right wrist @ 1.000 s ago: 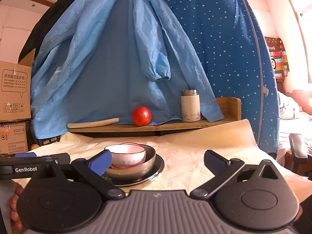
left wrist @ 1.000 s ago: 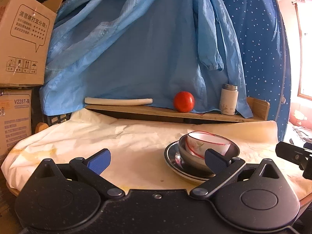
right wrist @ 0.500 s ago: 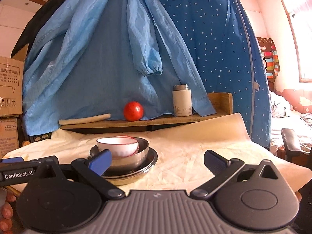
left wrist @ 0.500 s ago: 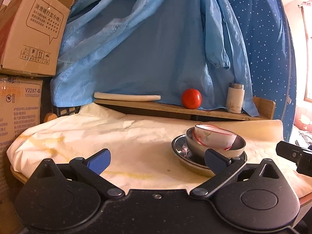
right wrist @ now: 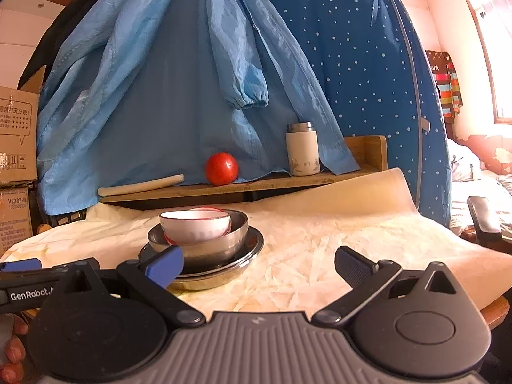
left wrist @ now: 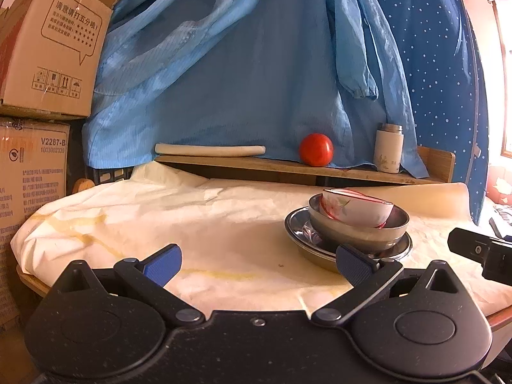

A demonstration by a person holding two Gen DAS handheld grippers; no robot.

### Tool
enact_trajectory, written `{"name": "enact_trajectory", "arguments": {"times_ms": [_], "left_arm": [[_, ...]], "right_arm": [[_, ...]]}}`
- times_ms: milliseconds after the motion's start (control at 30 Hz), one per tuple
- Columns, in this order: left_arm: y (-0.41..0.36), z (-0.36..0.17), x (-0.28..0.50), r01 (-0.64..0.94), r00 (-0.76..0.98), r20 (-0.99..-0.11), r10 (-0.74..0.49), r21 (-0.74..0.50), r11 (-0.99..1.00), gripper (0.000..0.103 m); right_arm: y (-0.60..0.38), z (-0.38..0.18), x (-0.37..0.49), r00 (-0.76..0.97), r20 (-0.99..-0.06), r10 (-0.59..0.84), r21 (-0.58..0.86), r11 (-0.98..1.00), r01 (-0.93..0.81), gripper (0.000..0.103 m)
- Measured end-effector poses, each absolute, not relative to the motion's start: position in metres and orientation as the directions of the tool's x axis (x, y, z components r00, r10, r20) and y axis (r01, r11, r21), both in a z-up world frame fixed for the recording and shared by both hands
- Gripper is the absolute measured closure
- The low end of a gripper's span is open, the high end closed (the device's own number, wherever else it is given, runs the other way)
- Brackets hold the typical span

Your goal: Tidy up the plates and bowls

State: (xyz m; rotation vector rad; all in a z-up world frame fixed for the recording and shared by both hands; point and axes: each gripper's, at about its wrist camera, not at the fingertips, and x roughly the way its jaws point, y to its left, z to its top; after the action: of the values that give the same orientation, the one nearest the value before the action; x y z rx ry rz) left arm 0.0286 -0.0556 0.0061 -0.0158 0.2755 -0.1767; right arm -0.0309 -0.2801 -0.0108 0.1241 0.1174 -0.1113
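A white ceramic bowl with a red rim (left wrist: 355, 211) (right wrist: 195, 227) sits tilted inside a steel bowl (left wrist: 358, 233) (right wrist: 211, 246), which rests on a steel plate (left wrist: 300, 246) (right wrist: 246, 256). The stack stands on the paper-covered table. My left gripper (left wrist: 257, 264) is open and empty, low at the table's near edge, with the stack just beyond its right finger. My right gripper (right wrist: 257, 264) is open and empty too, the stack just beyond its left finger. The other gripper shows at each view's edge.
A wooden shelf (left wrist: 288, 168) (right wrist: 256, 185) at the back holds a red tomato (left wrist: 316, 149) (right wrist: 221, 168), a white thermos (left wrist: 388, 152) (right wrist: 302, 148) and a pale rolling pin (left wrist: 209, 149). Blue garments hang behind. Cardboard boxes (left wrist: 48, 48) stand at the left. A hand (right wrist: 12, 345) holds the left gripper.
Both grippers have pulled back and sunk lower, so the stack of dishes now appears more side-on. Both stay open. The dishes have not moved.
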Motion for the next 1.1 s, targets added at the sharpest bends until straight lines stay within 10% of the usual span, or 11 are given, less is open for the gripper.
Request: {"name": "enact_trajectory", "arguments": {"times_ms": [1100], "left_arm": [[-0.059,-0.005,0.032,0.183,0.937,-0.297,-0.185,-0.034,0.982,0.001]], "right_arm": [[-0.278,-0.017,-0.025,0.983,-0.154,-0.103,0.114,0.986,0.121,0.000]]}}
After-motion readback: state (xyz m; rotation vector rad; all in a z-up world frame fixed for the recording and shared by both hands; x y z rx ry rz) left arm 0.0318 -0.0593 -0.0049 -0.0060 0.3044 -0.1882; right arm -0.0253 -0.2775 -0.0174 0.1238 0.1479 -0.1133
